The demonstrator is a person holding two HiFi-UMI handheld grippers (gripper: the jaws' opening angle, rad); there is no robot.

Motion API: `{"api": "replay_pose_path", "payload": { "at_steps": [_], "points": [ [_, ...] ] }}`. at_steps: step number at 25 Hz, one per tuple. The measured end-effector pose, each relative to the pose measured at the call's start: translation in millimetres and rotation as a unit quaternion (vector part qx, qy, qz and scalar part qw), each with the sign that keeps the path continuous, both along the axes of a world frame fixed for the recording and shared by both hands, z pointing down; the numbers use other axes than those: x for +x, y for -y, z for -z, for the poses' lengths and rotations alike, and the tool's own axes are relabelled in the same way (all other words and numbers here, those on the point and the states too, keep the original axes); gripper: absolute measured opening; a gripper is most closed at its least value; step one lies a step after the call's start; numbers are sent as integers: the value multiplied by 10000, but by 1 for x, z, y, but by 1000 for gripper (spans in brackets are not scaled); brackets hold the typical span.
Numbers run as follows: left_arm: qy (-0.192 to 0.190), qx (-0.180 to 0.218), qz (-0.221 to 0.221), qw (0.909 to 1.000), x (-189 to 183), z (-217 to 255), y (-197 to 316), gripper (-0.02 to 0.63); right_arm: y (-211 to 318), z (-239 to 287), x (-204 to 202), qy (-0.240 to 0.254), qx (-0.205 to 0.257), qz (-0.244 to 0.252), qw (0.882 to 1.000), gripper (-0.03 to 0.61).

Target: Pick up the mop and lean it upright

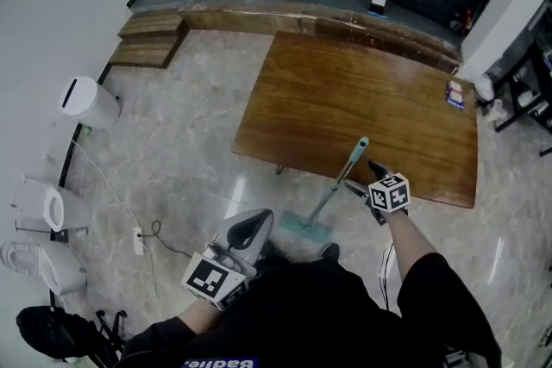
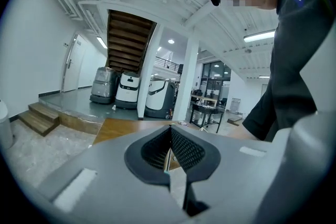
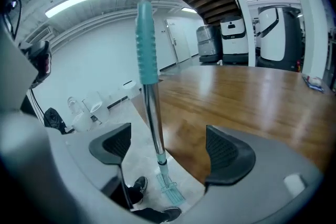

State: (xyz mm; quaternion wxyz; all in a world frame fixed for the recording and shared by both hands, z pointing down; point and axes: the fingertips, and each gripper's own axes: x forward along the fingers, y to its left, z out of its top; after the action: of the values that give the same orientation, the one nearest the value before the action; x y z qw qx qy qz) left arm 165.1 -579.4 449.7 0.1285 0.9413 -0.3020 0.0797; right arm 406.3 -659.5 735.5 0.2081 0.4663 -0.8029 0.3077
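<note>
The mop with a silver metal shaft (image 1: 332,194) stands tilted. Its flat teal head (image 1: 304,226) is on the pale marble floor (image 1: 190,125), and its ribbed teal grip (image 1: 359,149) is up over the near edge of the brown wooden table (image 1: 345,90).

The right gripper (image 1: 360,177) is beside the upper part of the shaft. In the right gripper view its jaws (image 3: 169,147) are wide apart. The shaft (image 3: 152,113) passes between the two dark pads (image 3: 226,149) (closer to the left one in that view) but neither pad presses on it, so the mop is not held.

The left gripper (image 1: 254,224) hangs low near the person's body, well apart from the mop. In the left gripper view its pads (image 2: 170,147) are closed together, with nothing between them.
</note>
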Motion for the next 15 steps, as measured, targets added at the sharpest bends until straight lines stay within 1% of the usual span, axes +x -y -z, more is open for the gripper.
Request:
{"api": "replay_pose_path", "payload": {
  "at_steps": [3,5,7,12,15],
  "points": [
    [-221,121,-422,9988,5,1,6,18,-31,17,10,2,114,-523,9986,451],
    [-425,100,-722,9964,9,1,8,18,-52,28,12,9,176,-896,9958,449],
    [-543,37,-1010,9934,13,5,10,18,-73,37,12,28,215,-1277,9916,449],
    [-770,-142,-1793,9807,25,0,1,18,-133,56,-2,109,312,-2138,9763,448],
    [-814,-256,-2151,9728,36,-9,-2,18,-165,70,-13,175,387,-2493,9675,448]
  ]
}}
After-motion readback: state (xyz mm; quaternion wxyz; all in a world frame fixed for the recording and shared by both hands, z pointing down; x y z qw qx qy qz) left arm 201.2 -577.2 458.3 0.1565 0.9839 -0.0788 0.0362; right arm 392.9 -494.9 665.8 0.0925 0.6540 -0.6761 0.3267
